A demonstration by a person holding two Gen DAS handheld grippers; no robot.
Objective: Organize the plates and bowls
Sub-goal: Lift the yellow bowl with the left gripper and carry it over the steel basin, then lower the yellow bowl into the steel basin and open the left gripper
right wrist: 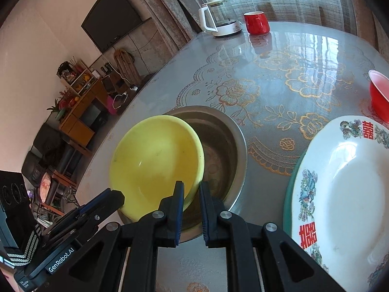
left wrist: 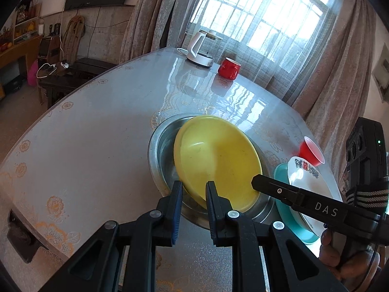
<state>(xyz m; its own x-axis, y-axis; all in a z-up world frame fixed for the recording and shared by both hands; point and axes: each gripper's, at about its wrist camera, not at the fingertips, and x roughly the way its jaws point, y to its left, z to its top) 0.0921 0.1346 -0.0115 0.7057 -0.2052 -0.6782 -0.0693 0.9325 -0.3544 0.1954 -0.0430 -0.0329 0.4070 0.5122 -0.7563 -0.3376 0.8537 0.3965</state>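
A yellow bowl (left wrist: 218, 163) sits tilted in a round metal basin (left wrist: 158, 155) sunk in the table. My left gripper (left wrist: 194, 192) is shut on the bowl's near rim. My right gripper (right wrist: 192, 192) is also shut on the yellow bowl's (right wrist: 155, 163) rim, over the basin (right wrist: 233, 146). A white patterned plate (right wrist: 345, 194) lies on a teal plate (right wrist: 288, 194) to the right; both show in the left wrist view (left wrist: 306, 182). A small red bowl (right wrist: 378, 95) stands beyond them.
A white kettle (left wrist: 201, 48) and a red mug (left wrist: 228, 68) stand at the table's far edge by the curtained window. The table (left wrist: 85, 133) has a floral plastic cover. Furniture and shelves stand off to the left.
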